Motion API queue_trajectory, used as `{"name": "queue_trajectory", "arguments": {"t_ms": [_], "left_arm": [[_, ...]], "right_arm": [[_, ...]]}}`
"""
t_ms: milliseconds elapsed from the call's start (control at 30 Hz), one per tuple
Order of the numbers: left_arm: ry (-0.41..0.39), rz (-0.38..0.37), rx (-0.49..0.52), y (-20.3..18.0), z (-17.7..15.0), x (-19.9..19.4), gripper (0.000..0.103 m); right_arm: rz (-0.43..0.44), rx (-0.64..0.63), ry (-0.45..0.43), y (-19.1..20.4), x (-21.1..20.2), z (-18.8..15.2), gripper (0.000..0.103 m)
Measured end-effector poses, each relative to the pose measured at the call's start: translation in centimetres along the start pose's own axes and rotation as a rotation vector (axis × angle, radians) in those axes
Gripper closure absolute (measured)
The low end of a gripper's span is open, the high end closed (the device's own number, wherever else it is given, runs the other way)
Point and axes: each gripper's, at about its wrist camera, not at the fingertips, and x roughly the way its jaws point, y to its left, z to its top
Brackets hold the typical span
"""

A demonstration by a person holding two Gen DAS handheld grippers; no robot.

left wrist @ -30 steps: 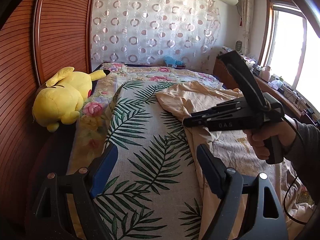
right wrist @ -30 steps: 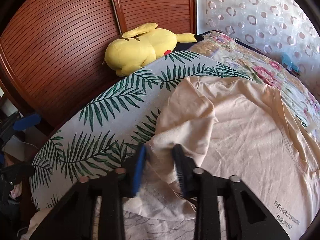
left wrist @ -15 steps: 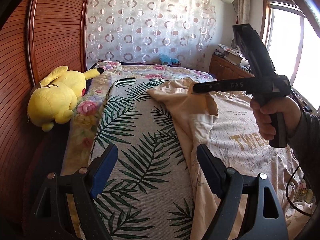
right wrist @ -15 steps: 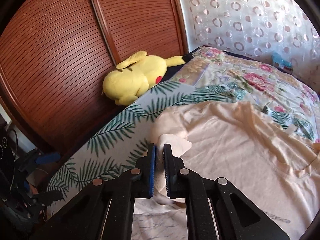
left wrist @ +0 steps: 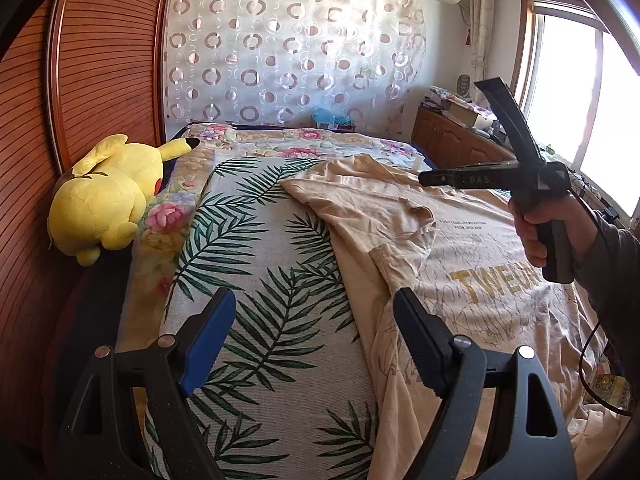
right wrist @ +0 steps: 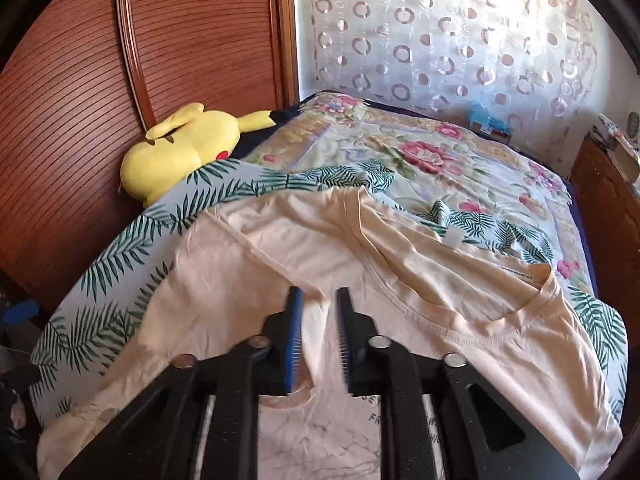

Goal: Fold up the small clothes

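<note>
- My right claw (right wrist: 318, 340) is opening above the shirt (right wrist: 400, 280), nothing pinched; my left claw (left wrist: 312, 344) hangs wide open and empty.
- The bed (left wrist: 260, 280) carries the peach shirt, spread flat, one sleeve (left wrist: 404, 232) folded inward.
- A yellow plush toy (left wrist: 108, 196) lies by the wardrobe.

The left wrist view is looking from low at the near end of the bed (left wrist: 256, 248), facing along it toward the far curtain (left wrist: 288, 52), window on the right. The right wrist view is hovering closer over the cream T-shirt (right wrist: 420, 280), angling down and left toward the wooden headboard (right wrist: 180, 40). Both are sharing the shirt, the yellow plush toy (left wrist: 104, 196) and the leaf-print cover (right wrist: 120, 256).
</note>
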Motion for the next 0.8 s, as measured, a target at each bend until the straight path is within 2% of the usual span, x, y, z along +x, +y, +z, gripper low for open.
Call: {"name": "queue_trajectory", "arguments": {"t_ms": [33, 133, 367, 700, 800], "left_arm": [[0.001, -0.001, 0.003, -0.2, 0.1, 0.1, 0.021], [0.005, -0.01, 0.007, -0.7, 0.4, 0.4, 0.021], [0.015, -0.05, 0.044, -2.5, 1.5, 1.7, 0.021], [0.053, -0.1, 0.113, -4.8, 3.1, 3.7, 0.021], [0.073, -0.135, 0.113, -5.1, 3.6, 4.6, 0.03]], "right_arm": [[0.003, -0.003, 0.002, -0.1, -0.2, -0.2, 0.071], [0.011, 0.003, 0.023, -0.9, -1.3, -2.2, 0.052], [-0.069, -0.047, 0.098, -3.1, -4.4, -7.9, 0.051], [-0.119, 0.024, 0.099, -5.9, -9.2, -13.5, 0.051], [-0.128, 0.055, 0.101, -6.2, -10.5, -14.8, 0.051]]}}
